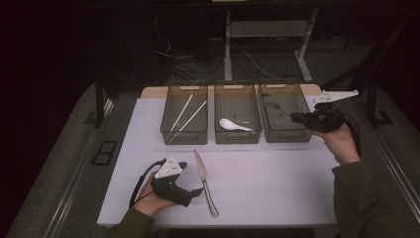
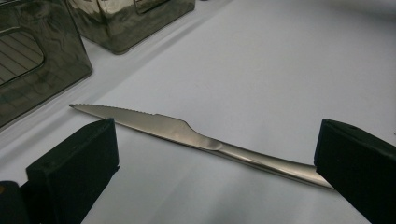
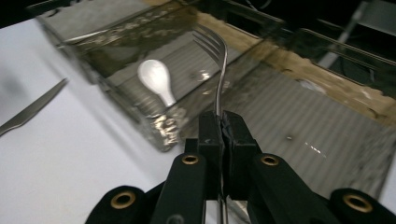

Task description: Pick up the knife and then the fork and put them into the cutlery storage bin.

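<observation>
Fork (image 3: 218, 60): we saw thin bright steel, tines up, poised over the right-hand bin (image 1: 297, 135).
Right gripper (image 3: 223, 122): we had it pinching the fork's handle.
Left gripper (image 2: 215, 161): we held it spread wide around the serrated steel knife (image 2: 187, 133) lying on the white table (image 1: 277, 183).

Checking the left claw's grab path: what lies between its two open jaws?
The knife lies on the white table across the gap of the left claw; the left gripper view shows both jaws apart, not pressing it.
</observation>
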